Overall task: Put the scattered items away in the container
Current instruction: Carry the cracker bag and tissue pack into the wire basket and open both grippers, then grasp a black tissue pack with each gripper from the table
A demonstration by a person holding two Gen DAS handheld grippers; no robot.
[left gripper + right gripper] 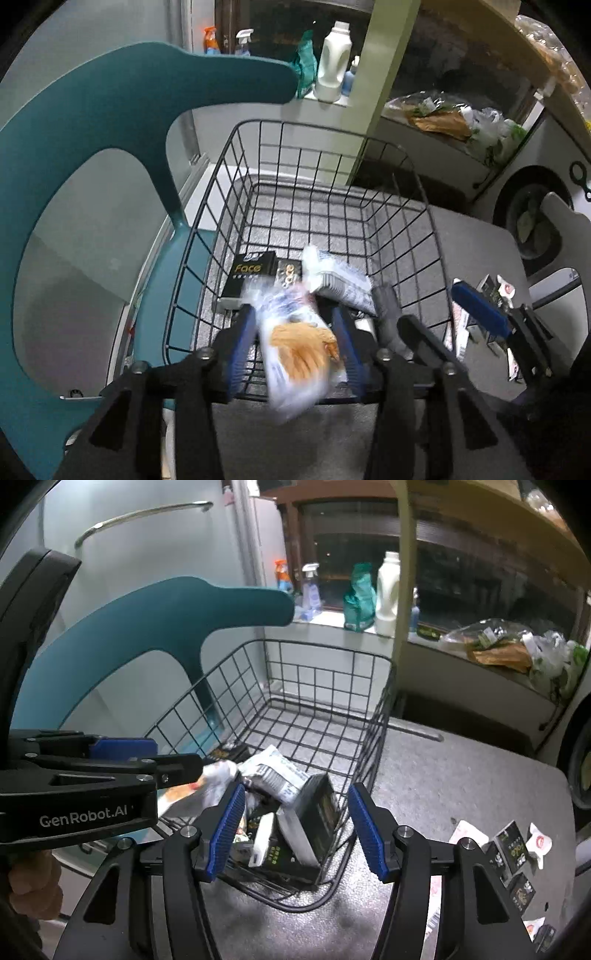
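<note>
While the left tongs [299, 347] stand spread wide over the near rim of the black wire basket [218, 184], a blurred clear packet with an orange glove inside [299, 347] sits between their blue pads; whether the pads touch it I cannot tell, since gaps show on both sides and the packet is smeared. Just beyond it in the basket lie a black box printed "Face" [251, 271] and a white and blue wrapped pack [340, 280], close together near the front wall.

From the right wrist view, the right tongs [297, 825] are also wide apart and hold nothing, hovering over the basket's near right corner [373, 716]. Between their pads, lower down, a dark box [317, 816] leans tilted against other packets, with a white wrapped pack [273, 771] just behind it. The left tongs [181, 768] reach in from the left of this view, with crumpled white plastic at their tip.

To the right of the basket, on the grey speckled surface [461, 768], several small sachets and dark packets [511, 843] lie scattered, well apart from the basket.

Farther off, a teal chair back [110, 110] curves to the left of the basket. Beyond it, a white bottle [334, 62] and spray bottles [243, 40] stand on a sill before a dark window.
</note>
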